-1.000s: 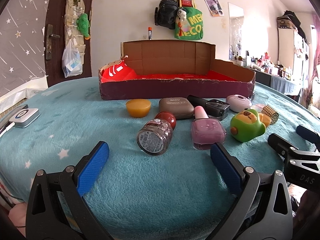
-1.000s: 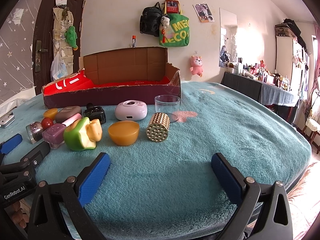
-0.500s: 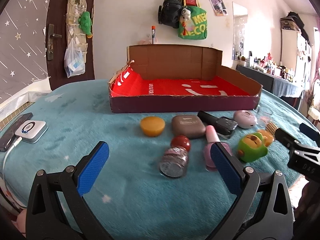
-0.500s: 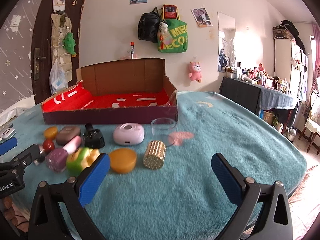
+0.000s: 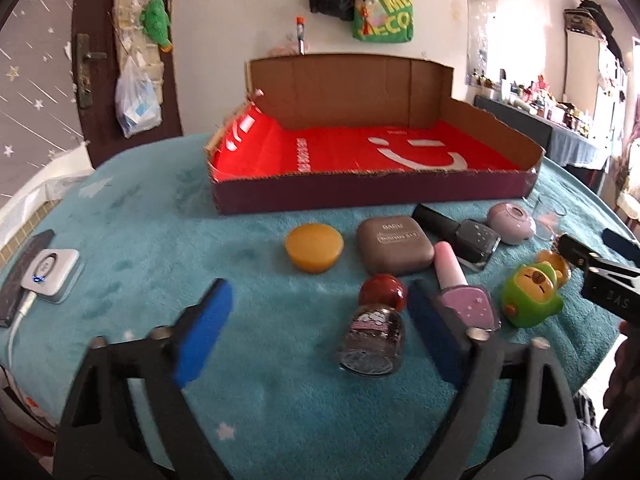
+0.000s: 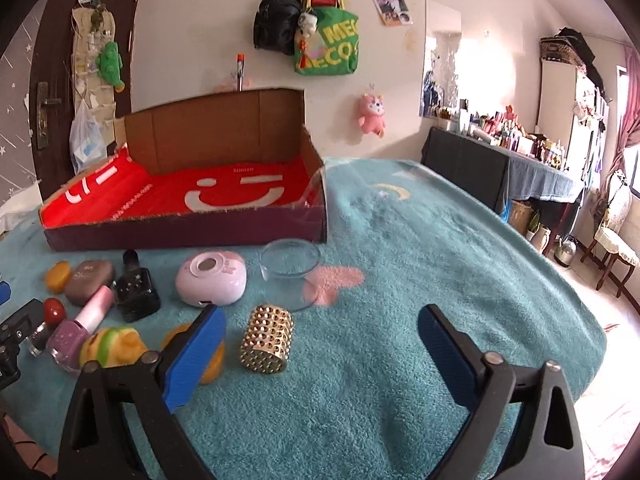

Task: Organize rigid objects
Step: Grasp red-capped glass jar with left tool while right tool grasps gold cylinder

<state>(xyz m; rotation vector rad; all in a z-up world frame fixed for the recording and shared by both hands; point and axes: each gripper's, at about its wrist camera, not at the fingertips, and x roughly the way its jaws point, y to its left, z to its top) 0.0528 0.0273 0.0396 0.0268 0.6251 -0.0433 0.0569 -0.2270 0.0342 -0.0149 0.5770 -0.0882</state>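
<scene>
A cardboard box (image 5: 372,196) with a red liner stands open at the back of the teal cloth. In front of it lie several small items: an amber puck (image 5: 314,247), a brown case (image 5: 394,244), a pink polish bottle (image 5: 460,292) and a green toy (image 5: 530,300). My left gripper (image 5: 320,320) hovers with its jaws closing. A red-capped glitter bottle (image 5: 374,332) lies between the pads, untouched. My right gripper (image 6: 320,344) is wide, its jaws closing slightly. A gold studded cylinder (image 6: 267,340) stands just inside its left pad, apart from it.
A glass dish (image 6: 290,264) and a pink round device (image 6: 211,278) sit near the box's right corner (image 6: 320,224). A white charger (image 5: 50,270) lies at the far left. Bare teal cloth (image 6: 440,260) stretches to the right. A dark cluttered side table (image 6: 500,168) stands beyond.
Both cameras rose and tipped down, so the box's red floor shows more. The left jaws narrowed markedly around the glitter bottle. The right jaws narrowed a little.
</scene>
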